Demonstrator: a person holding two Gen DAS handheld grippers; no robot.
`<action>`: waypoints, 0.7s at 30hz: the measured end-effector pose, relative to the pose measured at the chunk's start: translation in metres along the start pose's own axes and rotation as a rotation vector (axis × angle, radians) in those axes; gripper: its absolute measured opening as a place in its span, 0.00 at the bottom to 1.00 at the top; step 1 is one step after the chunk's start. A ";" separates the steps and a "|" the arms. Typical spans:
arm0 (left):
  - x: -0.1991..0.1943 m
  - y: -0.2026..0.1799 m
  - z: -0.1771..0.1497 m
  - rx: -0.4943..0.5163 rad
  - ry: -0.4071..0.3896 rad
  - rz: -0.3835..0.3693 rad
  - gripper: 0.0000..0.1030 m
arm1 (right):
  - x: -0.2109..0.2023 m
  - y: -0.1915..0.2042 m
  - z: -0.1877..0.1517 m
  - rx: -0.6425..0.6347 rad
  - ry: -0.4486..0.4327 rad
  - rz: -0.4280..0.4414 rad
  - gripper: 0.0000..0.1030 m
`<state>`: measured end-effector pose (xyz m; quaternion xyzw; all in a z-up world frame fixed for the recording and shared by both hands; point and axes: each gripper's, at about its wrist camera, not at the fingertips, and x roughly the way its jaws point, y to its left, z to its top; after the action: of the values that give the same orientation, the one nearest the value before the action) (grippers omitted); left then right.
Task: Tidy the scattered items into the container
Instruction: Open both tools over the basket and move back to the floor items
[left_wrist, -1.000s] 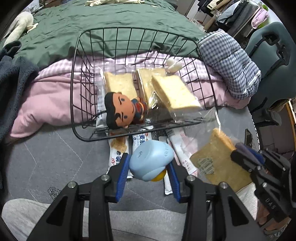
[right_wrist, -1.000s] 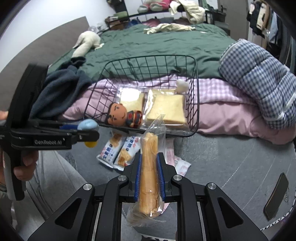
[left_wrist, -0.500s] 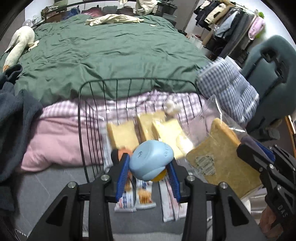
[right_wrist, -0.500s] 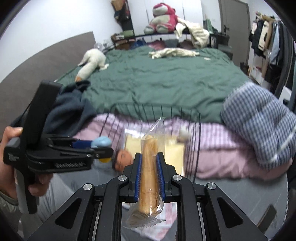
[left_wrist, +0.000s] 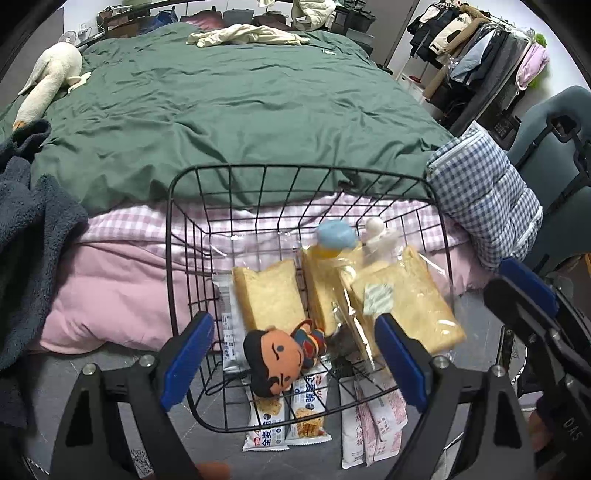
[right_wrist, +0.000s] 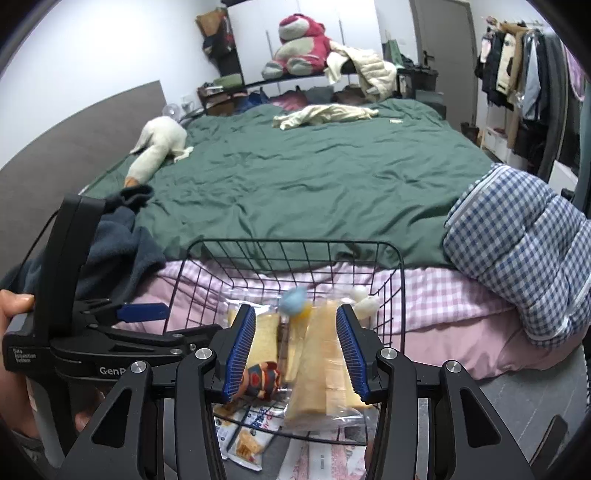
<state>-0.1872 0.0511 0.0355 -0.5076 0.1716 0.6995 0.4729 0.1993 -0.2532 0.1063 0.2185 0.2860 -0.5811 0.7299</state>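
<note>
A black wire basket (left_wrist: 177, 236) (right_wrist: 400, 280) stands on the grey floor against the bed. It holds several bagged bread slices (left_wrist: 267, 291), a doll with a black-haired head (left_wrist: 275, 356) and a white toy (left_wrist: 376, 232). A light blue toy (left_wrist: 334, 234) (right_wrist: 291, 297) lies blurred at the basket's back. A bagged bread slice (left_wrist: 410, 302) (right_wrist: 317, 369) rests tilted at the basket's right. My left gripper (left_wrist: 293, 358) is open and empty over the basket's front. My right gripper (right_wrist: 295, 354) is open and empty, with the bread slice just beyond its fingers.
Snack packets (left_wrist: 284, 424) and pink sachets (left_wrist: 369, 417) lie on the floor under and in front of the basket. A green-covered bed (left_wrist: 229, 103), pink bedding (left_wrist: 110, 295), a dark blanket (left_wrist: 26, 236) and a checked cushion (left_wrist: 484, 206) surround it. A chair (left_wrist: 554, 147) stands right.
Both grippers rose over the basket and opened. The blue toy left my left gripper and the bagged bread left my right gripper; both now lie in the basket.
</note>
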 end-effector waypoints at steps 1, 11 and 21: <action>0.000 -0.001 -0.001 0.004 0.001 0.000 0.86 | -0.001 0.000 -0.001 -0.003 -0.002 -0.002 0.45; -0.033 -0.025 -0.024 0.085 -0.071 0.066 0.86 | -0.033 0.005 -0.014 -0.008 -0.029 0.029 0.45; -0.043 -0.036 -0.094 0.135 -0.056 0.091 0.86 | -0.063 0.005 -0.070 -0.013 -0.004 0.046 0.45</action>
<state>-0.1040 -0.0199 0.0414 -0.4463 0.2279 0.7211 0.4784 0.1826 -0.1608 0.0968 0.2191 0.2831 -0.5628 0.7451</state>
